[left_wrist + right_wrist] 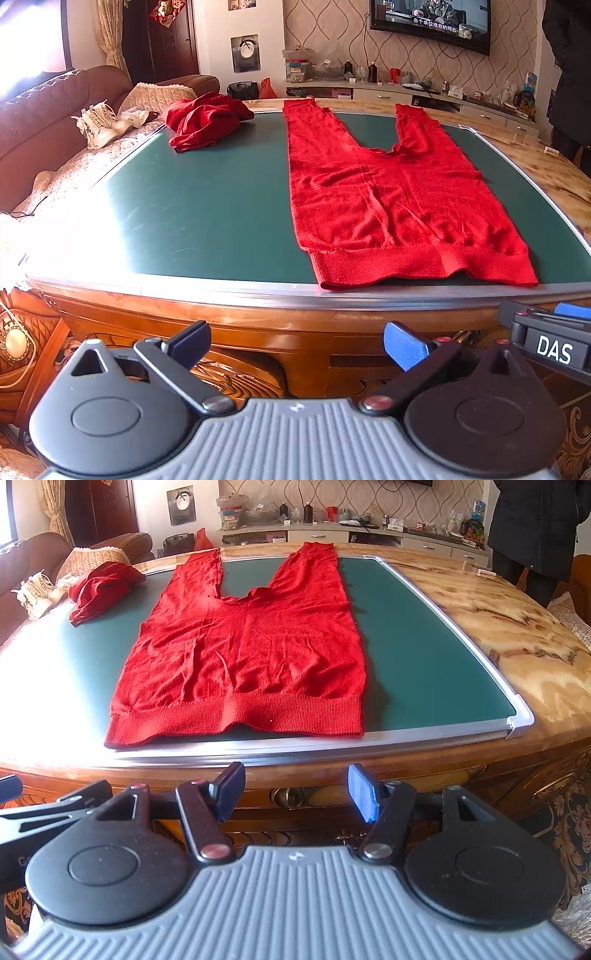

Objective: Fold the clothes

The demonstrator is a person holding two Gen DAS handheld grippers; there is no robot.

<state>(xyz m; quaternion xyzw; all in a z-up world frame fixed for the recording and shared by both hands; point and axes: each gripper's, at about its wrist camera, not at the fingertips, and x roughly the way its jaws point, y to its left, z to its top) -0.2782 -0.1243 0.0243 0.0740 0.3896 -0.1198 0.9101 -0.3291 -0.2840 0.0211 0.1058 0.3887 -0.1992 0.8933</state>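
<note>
Red knit trousers [391, 206] lie flat on the green mat [199, 206], waistband at the near edge, legs pointing away; they also show in the right wrist view [243, 653]. A crumpled dark red garment [203, 122] sits at the mat's far left, also in the right wrist view [99, 589]. My left gripper [295, 343] is open and empty, in front of the table edge, short of the waistband. My right gripper [295, 790] is open and empty, also in front of the table edge, just below the waistband.
The mat [424, 657] lies on a wooden table [498, 627] with a marble-like top. A brown sofa [48, 114] with white shoes [99, 122] is at the left. A person in dark clothes [535, 528] stands at the far right. A TV cabinet [406, 92] is behind.
</note>
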